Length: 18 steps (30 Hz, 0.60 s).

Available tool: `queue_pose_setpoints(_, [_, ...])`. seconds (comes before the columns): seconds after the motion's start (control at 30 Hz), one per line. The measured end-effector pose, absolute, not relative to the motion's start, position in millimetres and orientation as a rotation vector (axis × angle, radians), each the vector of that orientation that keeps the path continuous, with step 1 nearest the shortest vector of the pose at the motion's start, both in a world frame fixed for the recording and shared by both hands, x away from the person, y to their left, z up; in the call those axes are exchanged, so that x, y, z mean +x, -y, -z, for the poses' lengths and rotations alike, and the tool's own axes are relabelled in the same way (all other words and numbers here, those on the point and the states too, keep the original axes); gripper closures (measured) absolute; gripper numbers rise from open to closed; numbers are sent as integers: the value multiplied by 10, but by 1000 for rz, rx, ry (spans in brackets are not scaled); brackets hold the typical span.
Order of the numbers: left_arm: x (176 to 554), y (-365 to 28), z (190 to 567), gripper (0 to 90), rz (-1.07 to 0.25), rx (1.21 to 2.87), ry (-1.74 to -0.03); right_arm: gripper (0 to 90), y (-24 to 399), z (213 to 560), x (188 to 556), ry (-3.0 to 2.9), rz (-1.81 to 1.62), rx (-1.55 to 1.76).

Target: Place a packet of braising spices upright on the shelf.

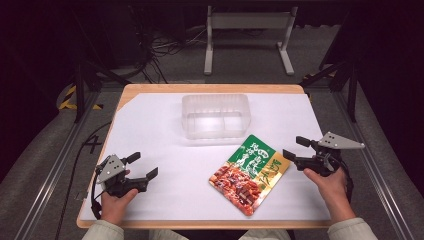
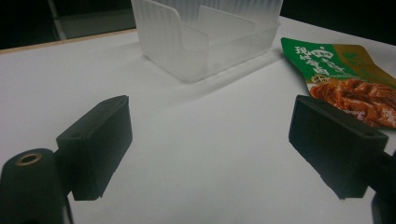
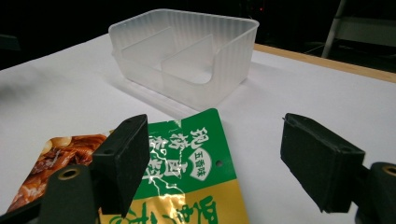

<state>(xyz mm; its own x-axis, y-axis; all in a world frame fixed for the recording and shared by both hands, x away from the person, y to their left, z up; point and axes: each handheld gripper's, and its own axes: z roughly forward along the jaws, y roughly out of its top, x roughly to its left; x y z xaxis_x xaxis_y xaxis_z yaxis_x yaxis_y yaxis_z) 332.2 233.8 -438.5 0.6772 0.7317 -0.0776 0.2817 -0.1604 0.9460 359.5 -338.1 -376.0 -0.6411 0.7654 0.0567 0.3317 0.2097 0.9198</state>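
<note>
White-covered wooden table [image 1: 165, 125] carries all items. Translucent ribbed plastic container with inner dividers [image 1: 215, 116] stands ahead of both tongs, between them. Flat green, gold and red printed food pouch [image 1: 250, 172] lies just beside the right gripper [image 1: 296, 149], its jaws wide apart, empty, above the pouch's edge. Left gripper [image 1: 142, 165], well apart from it, gapes equally, empty.
</note>
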Motion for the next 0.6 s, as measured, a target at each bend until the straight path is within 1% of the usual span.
queue_pose_setpoints(0.3, [3346,-2326,4400,142,-469,1753,-809,221,3388,3690,3816,-2100,-1415,1051])
queue_pose_setpoints(0.6, [3356,-2314,4399,141,-469,1756,-804,221,3351,3647,3988,-2186,-1313,1144])
